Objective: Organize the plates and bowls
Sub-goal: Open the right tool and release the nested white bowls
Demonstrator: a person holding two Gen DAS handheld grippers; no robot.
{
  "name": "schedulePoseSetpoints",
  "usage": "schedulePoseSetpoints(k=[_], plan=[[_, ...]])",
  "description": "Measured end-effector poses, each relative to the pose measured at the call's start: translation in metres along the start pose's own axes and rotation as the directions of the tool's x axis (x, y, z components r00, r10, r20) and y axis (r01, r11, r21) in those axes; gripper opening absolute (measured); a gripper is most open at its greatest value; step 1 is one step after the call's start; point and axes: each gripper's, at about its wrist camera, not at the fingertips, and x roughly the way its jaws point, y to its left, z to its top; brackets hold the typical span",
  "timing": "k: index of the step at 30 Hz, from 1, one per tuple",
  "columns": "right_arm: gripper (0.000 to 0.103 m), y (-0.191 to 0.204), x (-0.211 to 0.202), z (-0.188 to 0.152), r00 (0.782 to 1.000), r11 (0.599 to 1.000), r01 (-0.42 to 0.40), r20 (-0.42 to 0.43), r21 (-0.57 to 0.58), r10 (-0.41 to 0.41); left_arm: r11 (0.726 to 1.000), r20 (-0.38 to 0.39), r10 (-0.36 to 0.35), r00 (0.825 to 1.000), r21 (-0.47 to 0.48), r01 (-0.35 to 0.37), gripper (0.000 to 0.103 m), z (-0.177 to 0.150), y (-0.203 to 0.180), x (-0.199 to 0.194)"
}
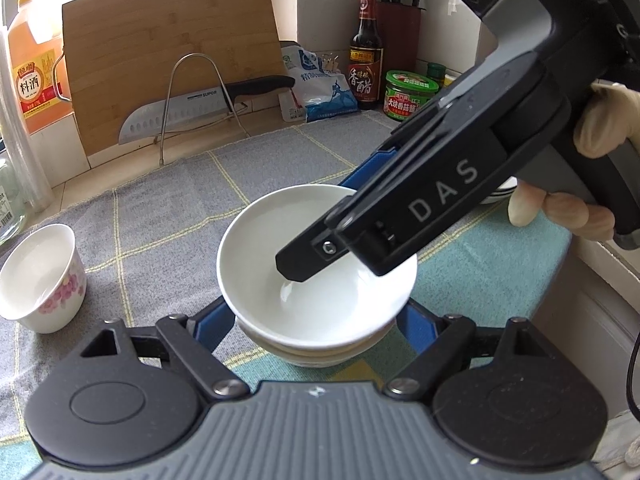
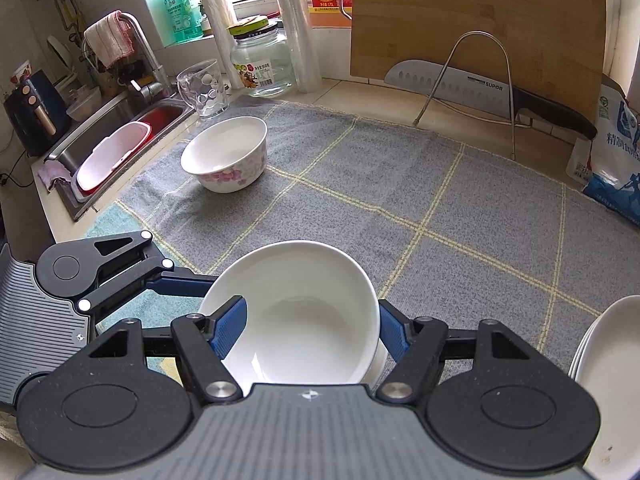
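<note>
Left wrist view: the left hand-held gripper (image 1: 316, 312) stands with its blue fingers (image 1: 218, 312) on either side of a short stack of white bowls (image 1: 316, 344) on the grey checked cloth (image 1: 168, 200) over the tabletop; whether the pads press the stack I cannot tell, since the bowls hide the fingertips. The right hand-held gripper (image 1: 320, 240), held by a gloved hand (image 1: 600, 120), reaches in from the right, and one black finger dips inside the top white bowl (image 1: 316, 280). In the right wrist view that gripper's blue pads (image 2: 230, 326) are clamped on the bowl, one inside the rim at the left and one against the outer wall at the right. A floral bowl (image 2: 226, 158) sits apart on the cloth near the sink (image 2: 120, 136), and a stack of white plates (image 2: 608, 360) lies at the right edge. A cutting board (image 1: 168, 56) and a knife (image 1: 192, 112) lean at the back wall.
</note>
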Motion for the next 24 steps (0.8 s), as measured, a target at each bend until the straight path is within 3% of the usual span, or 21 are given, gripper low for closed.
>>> schedulePoseSetpoints(k=[16,24], plan=[[0.075,-0.0028,0.0041,-0.0024,1.0,1.0,0.017,-0.013,0.004,-0.017,1.0,-0.002,0.005,1.0,0.005,-0.005,0.088,-0.0009,-0.0004,0.0039],[0.087,-0.002,-0.0018,-0.0039,1.0,1.0,-0.002,0.003,-0.003,0.002,1.0,0.021,-0.005,1.0,0.008,0.005,0.095,-0.0013,0.0021,-0.0011]])
